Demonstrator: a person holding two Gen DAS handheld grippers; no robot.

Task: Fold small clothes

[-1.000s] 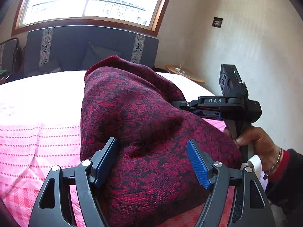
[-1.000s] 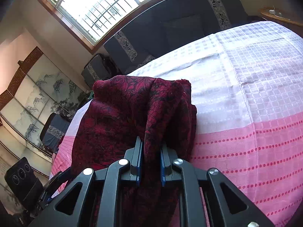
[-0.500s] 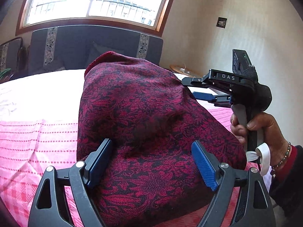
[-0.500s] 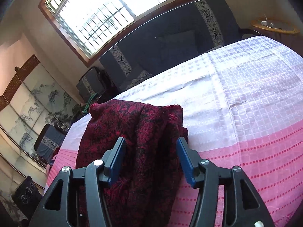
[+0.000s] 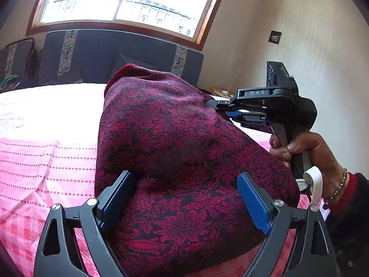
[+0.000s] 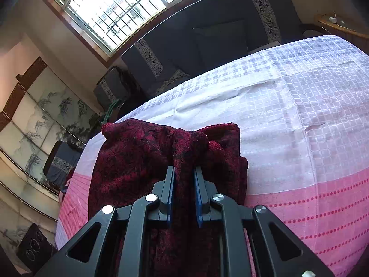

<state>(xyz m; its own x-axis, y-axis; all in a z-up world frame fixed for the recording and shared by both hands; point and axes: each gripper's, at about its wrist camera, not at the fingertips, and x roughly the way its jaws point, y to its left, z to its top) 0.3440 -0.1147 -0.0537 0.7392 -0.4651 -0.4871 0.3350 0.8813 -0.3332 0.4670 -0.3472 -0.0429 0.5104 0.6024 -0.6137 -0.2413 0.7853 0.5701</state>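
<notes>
A dark red patterned cloth (image 5: 175, 152) lies bunched on the pink and white bedspread (image 5: 41, 168). My left gripper (image 5: 184, 196) is open, its blue pads either side of the cloth's near end. My right gripper (image 6: 184, 182) is shut on a raised fold of the same cloth (image 6: 143, 161). In the left wrist view the right gripper (image 5: 230, 109) shows at the cloth's far right edge, held by a hand.
A dark sofa (image 5: 110, 55) stands under the window behind the bed. A small round wooden table (image 6: 339, 23) is at the far right. A painted screen (image 6: 34, 120) stands at the left. The bedspread (image 6: 299, 115) stretches bare to the right of the cloth.
My right gripper opened half a second ago and has now shut again on a fold of the cloth. My left gripper stayed open around the near end.
</notes>
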